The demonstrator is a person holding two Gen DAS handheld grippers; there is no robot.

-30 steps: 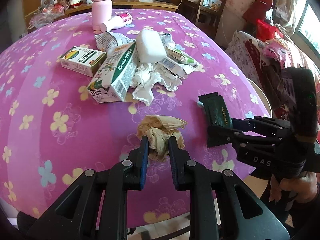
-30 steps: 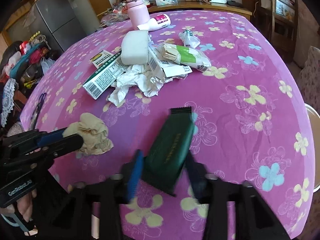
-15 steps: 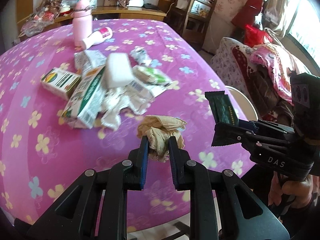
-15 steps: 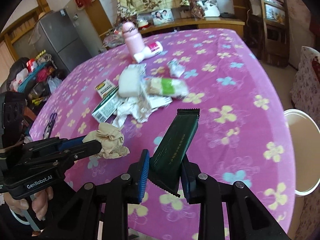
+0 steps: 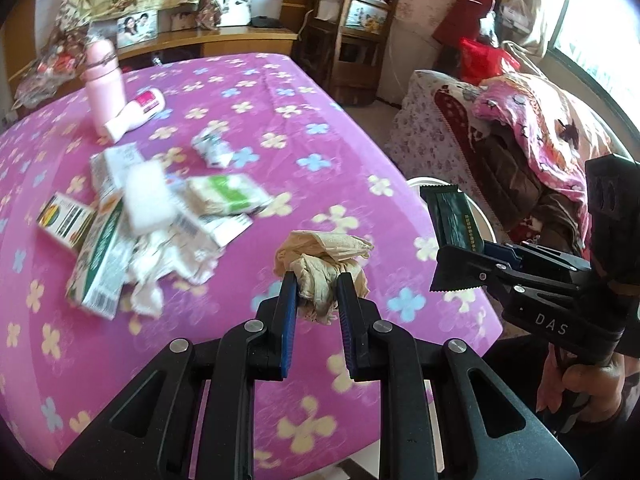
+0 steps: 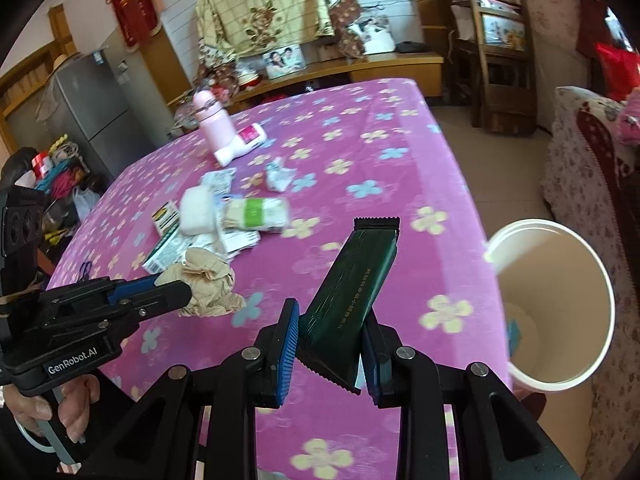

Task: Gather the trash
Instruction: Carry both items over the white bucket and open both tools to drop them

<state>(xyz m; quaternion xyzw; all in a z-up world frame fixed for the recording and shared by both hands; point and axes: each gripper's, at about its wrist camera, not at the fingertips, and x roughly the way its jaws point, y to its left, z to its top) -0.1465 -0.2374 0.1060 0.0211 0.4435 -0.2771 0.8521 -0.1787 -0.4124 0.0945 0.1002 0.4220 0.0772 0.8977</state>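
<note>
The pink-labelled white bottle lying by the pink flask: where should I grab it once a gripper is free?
Grip the white bottle across its round body near the pink label, coming from above with the jaws spanning its width. It lies on its side, and the pink flask stands close against its far side, so a sideways approach looks blocked.

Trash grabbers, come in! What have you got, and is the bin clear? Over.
Left gripper shut on crumpled beige tissue. Right gripper shut on dark green wrapper. White bin beside table, mouth open, nothing blocking. More trash piled mid-table.
</note>
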